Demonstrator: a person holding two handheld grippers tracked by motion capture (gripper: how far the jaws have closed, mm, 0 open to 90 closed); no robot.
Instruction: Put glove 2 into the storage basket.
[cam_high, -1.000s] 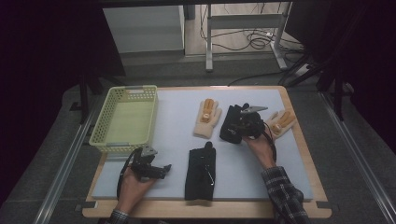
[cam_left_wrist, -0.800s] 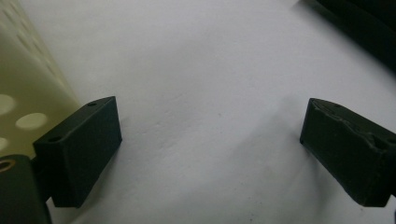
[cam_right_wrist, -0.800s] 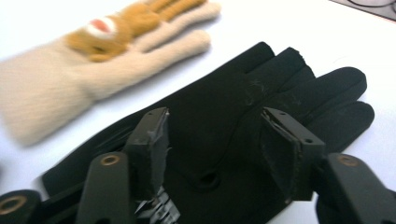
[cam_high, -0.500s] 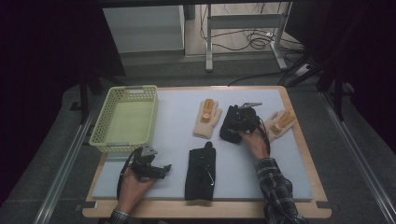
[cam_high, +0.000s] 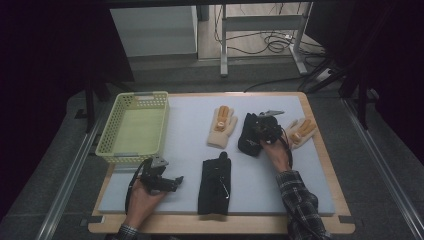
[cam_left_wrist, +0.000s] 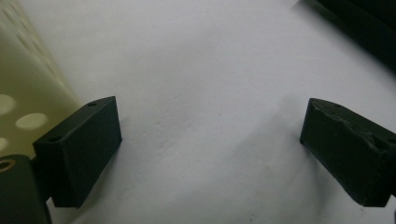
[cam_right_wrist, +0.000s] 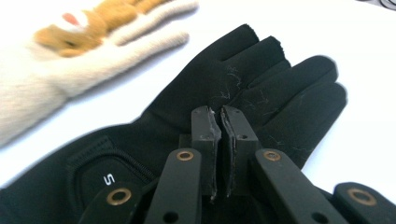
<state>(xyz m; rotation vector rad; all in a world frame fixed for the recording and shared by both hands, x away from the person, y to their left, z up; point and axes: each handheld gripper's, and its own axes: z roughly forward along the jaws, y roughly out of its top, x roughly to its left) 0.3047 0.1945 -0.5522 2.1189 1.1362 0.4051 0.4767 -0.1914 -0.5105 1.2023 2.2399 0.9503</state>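
A black glove (cam_high: 248, 137) lies palm up right of the mat's middle. My right gripper (cam_high: 265, 131) is down on it, and its jaws have just been closing. In the right gripper view the right gripper (cam_right_wrist: 219, 114) has its pads almost together, pinching a small fold of the black glove (cam_right_wrist: 280, 88) at the palm. A second black glove (cam_high: 214, 185) lies near the front edge. My left gripper (cam_high: 172, 182) rests at the front left. In its own view the left gripper (cam_left_wrist: 210, 149) stands open over bare mat, holding nothing.
A yellow-green basket (cam_high: 131, 158) stands at the left, and the basket wall (cam_left_wrist: 23, 93) is close beside my left jaw. Two cream gloves with orange patches lie at the back: one (cam_high: 222, 125) in the middle, one (cam_high: 300, 131) at the right. The nearer cream glove (cam_right_wrist: 93, 42) lies beside the black glove.
My right hand has shifted slightly toward the black glove's middle and settled on it. The left hand and the gloves have stayed where they were.
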